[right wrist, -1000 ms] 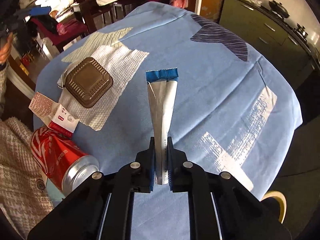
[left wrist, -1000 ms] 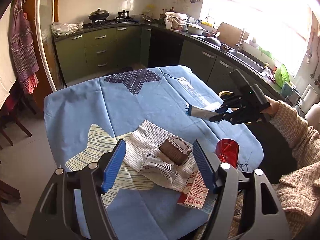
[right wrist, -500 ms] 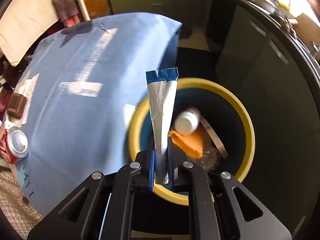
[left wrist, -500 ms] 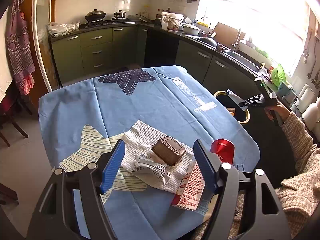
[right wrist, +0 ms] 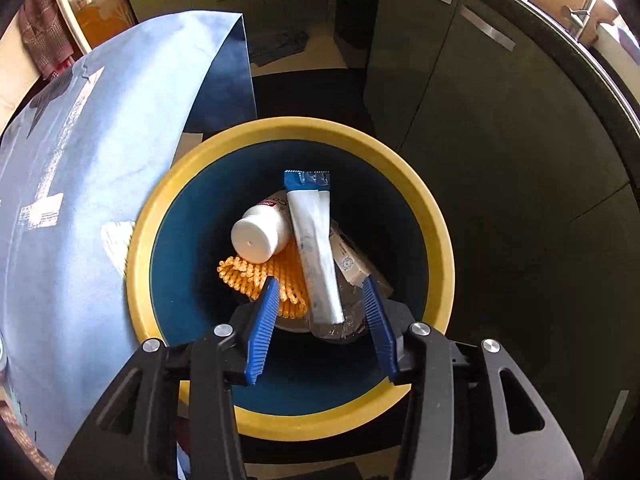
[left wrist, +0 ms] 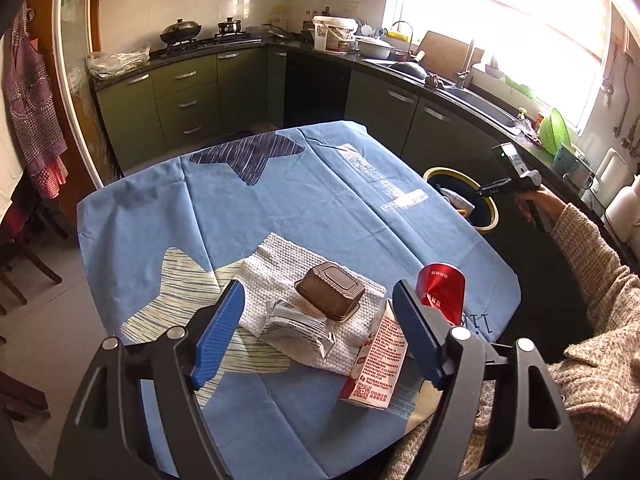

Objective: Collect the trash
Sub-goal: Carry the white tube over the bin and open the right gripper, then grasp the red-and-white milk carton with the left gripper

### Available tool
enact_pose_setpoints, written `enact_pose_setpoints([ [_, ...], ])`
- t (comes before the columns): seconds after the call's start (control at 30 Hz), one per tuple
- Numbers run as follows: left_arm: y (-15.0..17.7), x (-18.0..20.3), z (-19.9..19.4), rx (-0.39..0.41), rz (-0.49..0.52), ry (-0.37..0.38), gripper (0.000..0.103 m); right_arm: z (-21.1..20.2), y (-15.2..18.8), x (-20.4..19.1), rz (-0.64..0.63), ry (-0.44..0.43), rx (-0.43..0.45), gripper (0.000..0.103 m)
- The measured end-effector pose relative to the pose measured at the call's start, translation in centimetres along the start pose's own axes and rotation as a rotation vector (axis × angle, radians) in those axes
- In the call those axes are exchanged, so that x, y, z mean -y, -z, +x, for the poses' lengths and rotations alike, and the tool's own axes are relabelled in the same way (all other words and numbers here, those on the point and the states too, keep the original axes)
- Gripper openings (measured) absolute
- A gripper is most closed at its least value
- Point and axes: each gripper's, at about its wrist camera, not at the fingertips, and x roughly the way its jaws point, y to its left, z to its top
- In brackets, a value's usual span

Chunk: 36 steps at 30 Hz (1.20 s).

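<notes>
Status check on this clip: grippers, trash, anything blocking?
Right gripper over bin, jaws just opening, wrapper loose between them. Left gripper open above tray, carton, can. Nothing blocking.

Blue tablecloth (left wrist: 280,216), green cabinets (left wrist: 180,92), wok (left wrist: 180,31), hanging apron (left wrist: 32,92), sink (left wrist: 476,98)

On the table (left wrist: 280,208) a textured mat (left wrist: 304,280) lies near the front edge; on it sit a small lidded tray (left wrist: 330,290) and, at its 7 o'clock, a foil wrapper (left wrist: 296,326). A carton (left wrist: 378,360) stands at the tray's 4 o'clock, a can (left wrist: 442,292) at 3. The bin (right wrist: 436,216) stands off the table's right side; in it a sachet (right wrist: 316,248) lies beside a bottle (right wrist: 260,236), over a mesh scrap (right wrist: 256,276)
</notes>
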Motion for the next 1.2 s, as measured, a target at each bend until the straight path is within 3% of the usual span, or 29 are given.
enact_pose_setpoints([
  [0.37,-0.1,2.3,6.0,-0.141,0.269,0.106,0.075,-6.2,1.6,-5.4,-0.087,-0.062,0.115,0.044],
  [0.57,0.6,3.7,7.3,-0.209,0.295,0.236,0.074,-6.8,1.7,-8.8,-0.149,-0.098,0.117,0.046],
  [0.7,2.0,5.5,7.2,-0.268,0.324,0.261,0.068,-7.1,1.8,-10.3,-0.178,-0.112,0.116,0.046],
  [0.87,4.3,7.3,8.2,-0.347,0.368,0.247,0.056,-7.4,1.5,-11.4,-0.192,-0.137,0.132,0.046],
  [1.0,5.0,7.2,9.1,-0.351,0.370,0.190,0.055,-7.6,1.6,-12.0,-0.205,-0.152,0.137,0.046],
  [1.2,4.6,6.1,9.3,-0.350,0.327,0.177,0.055,-8.2,2.3,-12.3,-0.216,-0.168,0.144,0.046],
])
